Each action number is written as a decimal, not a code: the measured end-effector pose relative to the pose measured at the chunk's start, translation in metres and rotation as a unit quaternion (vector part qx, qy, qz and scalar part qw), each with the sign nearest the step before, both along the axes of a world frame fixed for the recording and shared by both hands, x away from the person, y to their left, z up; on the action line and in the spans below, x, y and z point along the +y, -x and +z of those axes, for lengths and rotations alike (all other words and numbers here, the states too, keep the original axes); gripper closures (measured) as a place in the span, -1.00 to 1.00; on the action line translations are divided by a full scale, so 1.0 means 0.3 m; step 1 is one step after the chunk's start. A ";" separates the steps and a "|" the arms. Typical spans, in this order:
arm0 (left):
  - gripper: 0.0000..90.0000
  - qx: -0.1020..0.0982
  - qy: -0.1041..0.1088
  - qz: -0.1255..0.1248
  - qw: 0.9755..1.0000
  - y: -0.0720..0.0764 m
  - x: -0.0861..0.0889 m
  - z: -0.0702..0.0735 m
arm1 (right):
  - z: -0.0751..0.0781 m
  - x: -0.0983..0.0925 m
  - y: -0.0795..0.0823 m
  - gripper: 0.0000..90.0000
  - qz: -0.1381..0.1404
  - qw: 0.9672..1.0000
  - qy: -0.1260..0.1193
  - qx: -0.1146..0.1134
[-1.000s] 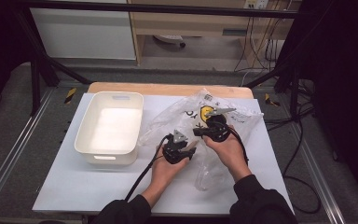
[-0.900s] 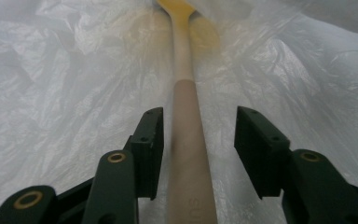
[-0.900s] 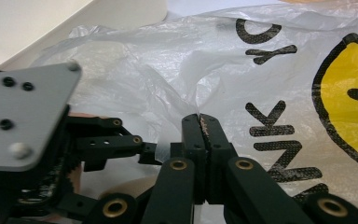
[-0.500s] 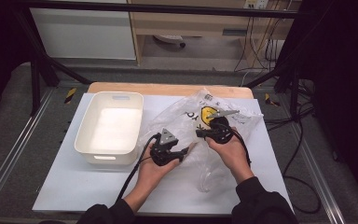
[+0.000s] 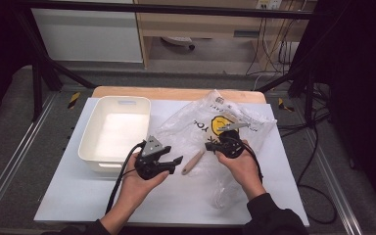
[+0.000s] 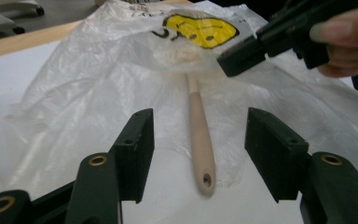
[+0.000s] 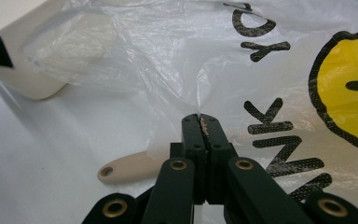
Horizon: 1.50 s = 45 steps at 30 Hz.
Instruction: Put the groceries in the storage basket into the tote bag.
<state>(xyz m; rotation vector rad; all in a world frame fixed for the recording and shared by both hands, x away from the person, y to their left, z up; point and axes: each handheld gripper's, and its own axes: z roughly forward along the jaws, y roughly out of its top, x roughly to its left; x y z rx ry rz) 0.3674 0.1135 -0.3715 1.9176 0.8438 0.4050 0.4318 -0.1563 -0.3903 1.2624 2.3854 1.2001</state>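
On my high view, the white worktop (image 5: 78,196) carries a white rectangular bin (image 5: 115,132) at its left and a crumpled clear plastic bag (image 5: 210,122) with a yellow face print and black lettering at centre-right. My left claw (image 5: 174,161) is released: in the left gripper view its two black jaws stand wide apart, touching nothing, and point toward the bag (image 6: 98,79). Between those jaws, farther off, I see a beige wooden handle (image 6: 201,140) lying flat on the worktop, with a small hole at its near end. Its far end runs under the bag film, and I cannot tell what is attached there. On the high view that handle (image 5: 192,162) lies between the two claws, just beside the bag's near edge. My right claw (image 5: 210,146) is clenched on the plastic bag: in the right gripper view the jaws are pressed together with a thin fold of film (image 7: 199,105) rising from between the tips, lifted off the worktop. The printed lettering and yellow face lie to the right of that pinch. In the same view the handle's holed end (image 7: 130,170) projects from under the bag edge just left of the jaws, and the bin wall (image 7: 28,74) shows through the film at upper left. The left claw holds clear of the handle.
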 end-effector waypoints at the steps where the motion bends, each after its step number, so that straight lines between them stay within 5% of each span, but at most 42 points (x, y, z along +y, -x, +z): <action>1: -0.06 -0.005 0.002 0.002 1.000 0.002 0.006 0.009 | -0.006 0.003 0.002 1.00 0.000 1.000 0.002 0.000; 8: -0.11 -0.030 0.002 0.016 0.999 -0.015 0.043 0.052 | -0.043 0.012 0.010 1.00 0.000 1.000 0.011 0.008; 21: -0.27 -0.025 0.002 0.051 0.998 -0.107 0.171 0.083 | -0.073 0.021 0.020 0.95 0.004 1.000 0.022 0.007; 30: -0.31 -0.023 0.010 0.061 0.998 -0.118 0.205 0.080 | -0.057 0.016 0.059 0.17 -0.002 1.000 0.014 -0.022; 37: -0.30 -0.038 0.020 0.057 0.997 -0.088 0.195 0.094 | -0.090 0.022 0.102 -0.41 -0.009 0.999 0.036 -0.034; 45: -0.31 -0.036 0.012 0.054 0.998 -0.095 0.174 0.094 | -0.135 0.052 0.153 -0.59 0.008 0.998 0.058 -0.032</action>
